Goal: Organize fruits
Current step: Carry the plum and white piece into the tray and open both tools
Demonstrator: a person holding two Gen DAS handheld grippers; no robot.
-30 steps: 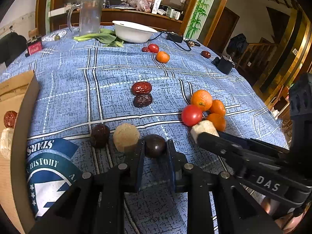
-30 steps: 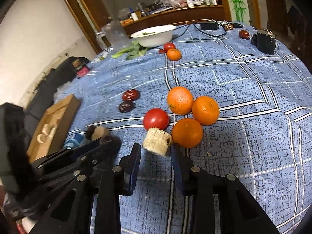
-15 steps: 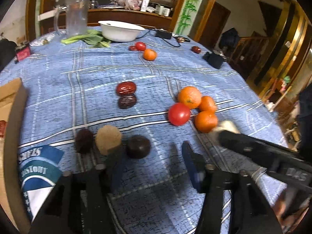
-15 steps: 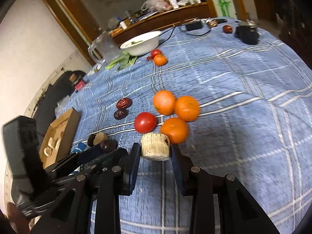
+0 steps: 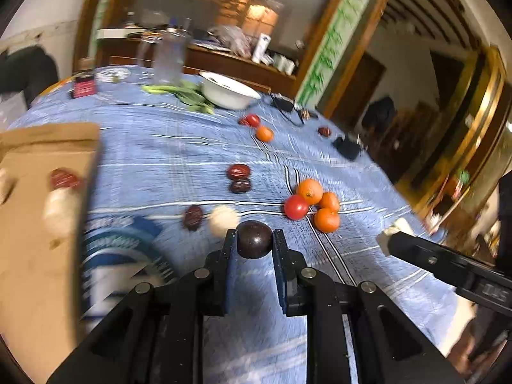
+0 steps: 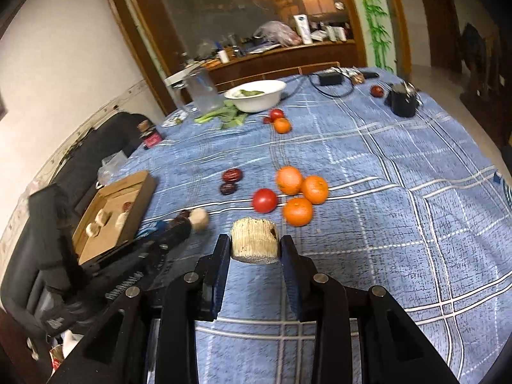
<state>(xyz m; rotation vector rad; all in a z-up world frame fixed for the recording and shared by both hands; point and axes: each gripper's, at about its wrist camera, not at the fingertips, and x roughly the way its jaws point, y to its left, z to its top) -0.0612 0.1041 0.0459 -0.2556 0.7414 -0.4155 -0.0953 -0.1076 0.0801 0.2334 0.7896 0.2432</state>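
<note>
My left gripper point(image 5: 254, 240) is shut on a dark round fruit point(image 5: 254, 239) and holds it above the blue tablecloth point(image 5: 160, 150). My right gripper point(image 6: 255, 244) is shut on a pale cut cylinder piece point(image 6: 255, 244), lifted off the cloth. Three oranges point(image 6: 302, 193) and a red tomato point(image 6: 264, 200) lie in a cluster. Two red dates point(image 6: 231, 180) lie left of them. A pale round piece point(image 6: 200, 218) and a dark date point(image 5: 193, 217) lie near the cardboard box point(image 6: 112, 211), which holds pale pieces and a red date.
A white bowl point(image 6: 256, 95), greens point(image 6: 224, 116), a clear jug point(image 6: 203, 91), a tomato and orange point(image 6: 279, 121) sit at the far side. A black cup point(image 6: 402, 104), a dark fruit point(image 6: 377, 91) and cables lie far right. A dark chair point(image 6: 96, 140) stands left.
My left gripper opened, then shut on the dark round fruit and lifted it. My right gripper rose and pulled back with the pale piece. Both views show more of the table.
</note>
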